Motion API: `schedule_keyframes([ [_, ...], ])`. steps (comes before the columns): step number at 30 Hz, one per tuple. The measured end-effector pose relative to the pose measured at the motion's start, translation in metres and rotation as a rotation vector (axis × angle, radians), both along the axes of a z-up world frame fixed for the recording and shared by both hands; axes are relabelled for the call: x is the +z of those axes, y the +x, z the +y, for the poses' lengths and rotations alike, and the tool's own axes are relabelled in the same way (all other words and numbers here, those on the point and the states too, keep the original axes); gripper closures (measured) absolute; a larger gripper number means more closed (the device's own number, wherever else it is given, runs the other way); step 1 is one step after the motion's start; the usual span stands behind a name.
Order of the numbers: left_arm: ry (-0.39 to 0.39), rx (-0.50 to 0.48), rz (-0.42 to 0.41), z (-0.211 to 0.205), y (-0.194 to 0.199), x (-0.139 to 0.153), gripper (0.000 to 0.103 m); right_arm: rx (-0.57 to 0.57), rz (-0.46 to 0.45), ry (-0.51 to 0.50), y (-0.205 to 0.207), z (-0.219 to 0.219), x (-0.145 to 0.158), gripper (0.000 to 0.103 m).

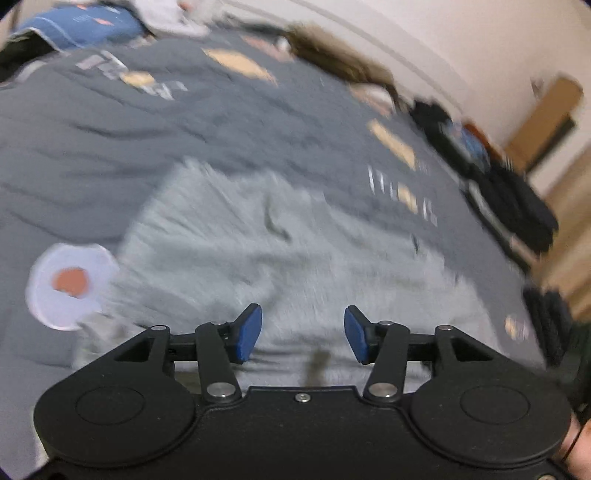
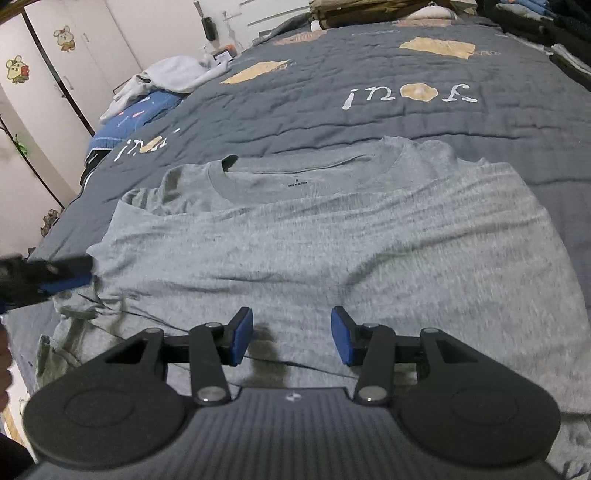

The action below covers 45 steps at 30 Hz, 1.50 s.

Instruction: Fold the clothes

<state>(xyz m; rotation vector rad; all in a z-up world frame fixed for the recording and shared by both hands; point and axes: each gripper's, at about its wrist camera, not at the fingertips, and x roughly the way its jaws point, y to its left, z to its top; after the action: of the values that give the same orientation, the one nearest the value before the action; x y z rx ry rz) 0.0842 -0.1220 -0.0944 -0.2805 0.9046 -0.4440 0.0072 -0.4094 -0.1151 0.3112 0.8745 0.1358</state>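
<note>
A grey T-shirt (image 2: 314,240) lies on the bed with its collar (image 2: 295,177) at the far end and its lower part folded up over the chest. My right gripper (image 2: 291,336) hovers over the shirt's near edge, open, with only cloth seen below the gap between its blue pads. My left gripper (image 1: 303,334) is open too, above the same shirt (image 1: 258,258), which is blurred in the left wrist view; nothing sits between its pads. In the right wrist view, the left gripper (image 2: 55,277) shows at the shirt's left edge, beside a crumpled sleeve (image 2: 85,314).
A dark grey bedspread (image 2: 369,122) with tan patches and white lettering covers the bed. Blue and white clothes (image 2: 147,99) are heaped at its far left, dark clothes (image 2: 546,22) at its far right. A pale round patch with an orange spot (image 1: 70,284) lies beside the shirt. Wardrobe doors (image 2: 55,55) stand to the left.
</note>
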Motion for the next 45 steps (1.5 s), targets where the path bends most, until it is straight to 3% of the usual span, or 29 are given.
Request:
schedule_keyframes([
  [4, 0.03, -0.004, 0.036, -0.004, 0.005, -0.014, 0.053, -0.018, 0.001, 0.031, -0.002, -0.008, 0.002, 0.057],
  [12, 0.015, 0.051, -0.089, 0.029, -0.006, 0.021, 0.045, -0.067, -0.028, 0.045, -0.02, -0.037, 0.014, 0.057],
  [18, 0.065, 0.128, -0.143, 0.047, -0.018, 0.034, 0.043, -0.104, -0.017, 0.011, -0.038, -0.049, 0.017, 0.056],
  [23, 0.099, 0.096, -0.174, 0.045, -0.035, 0.04, 0.042, -0.144, -0.025, -0.021, -0.057, -0.049, 0.022, 0.055],
  [36, 0.232, 0.02, -0.227, 0.036, -0.096, 0.034, 0.04, -0.158, -0.056, 0.013, -0.116, -0.023, 0.031, 0.053],
  [41, 0.275, -0.013, -0.219, 0.032, -0.121, 0.028, 0.029, -0.157, -0.061, 0.013, -0.135, -0.004, 0.03, 0.053],
  [45, 0.298, -0.023, -0.211, 0.031, -0.139, 0.024, 0.028, -0.152, -0.056, -0.002, -0.149, 0.01, 0.028, 0.052],
])
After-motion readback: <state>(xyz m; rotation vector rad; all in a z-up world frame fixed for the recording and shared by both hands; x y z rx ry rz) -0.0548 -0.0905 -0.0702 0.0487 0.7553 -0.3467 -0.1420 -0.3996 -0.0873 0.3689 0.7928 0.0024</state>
